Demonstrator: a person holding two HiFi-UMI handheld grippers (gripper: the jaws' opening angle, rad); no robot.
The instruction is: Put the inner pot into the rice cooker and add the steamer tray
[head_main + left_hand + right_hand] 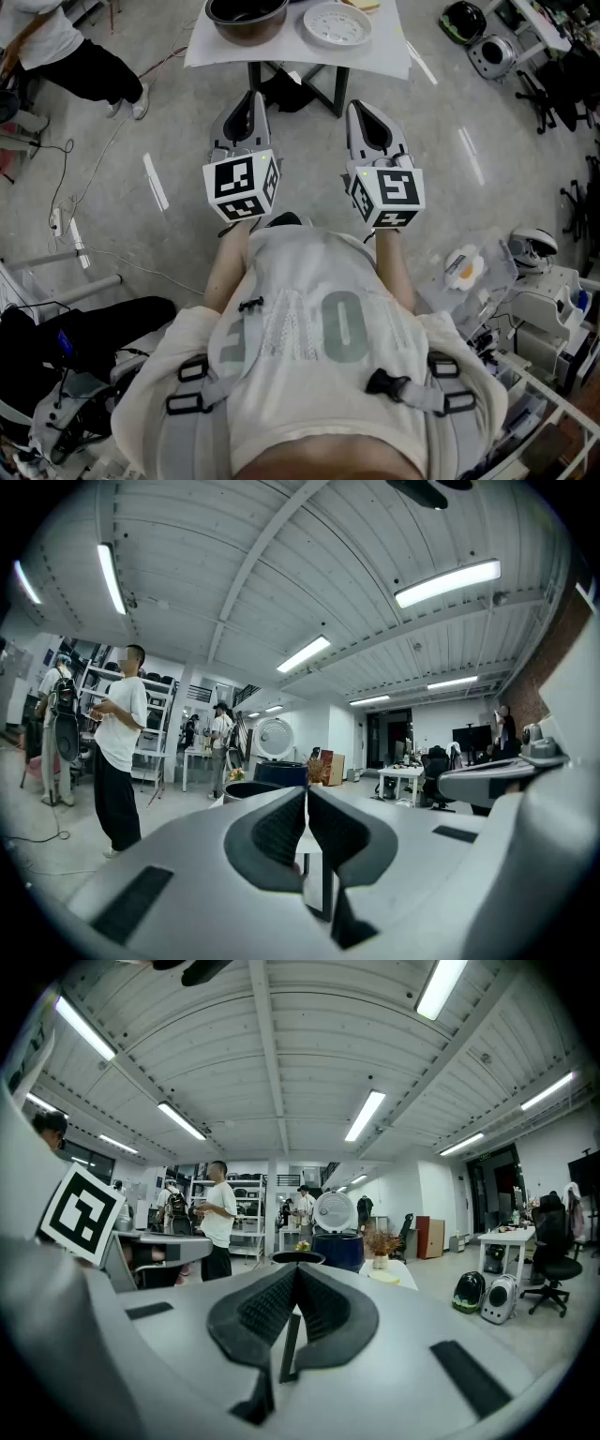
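Note:
The dark inner pot [246,17] and the white perforated steamer tray [336,23] sit side by side on a white table [295,52] ahead of me. Behind the pot stands the dark blue rice cooker [337,1249] with its round white lid [334,1213] raised. I hold both grippers level over the floor, short of the table's near edge. The left gripper [253,97] is shut and empty, its tip [307,794] in line with the pot's rim [246,789]. My right gripper [360,109] is also shut on nothing [296,1274], with the pot [298,1258] straight beyond it.
A person in a white shirt and black trousers [117,752] stands left of the table. A small potted plant [380,1244] sits on the table. Cables [70,202] run over the floor at left. Two round appliances [483,1297] and office chairs [553,1260] are at right.

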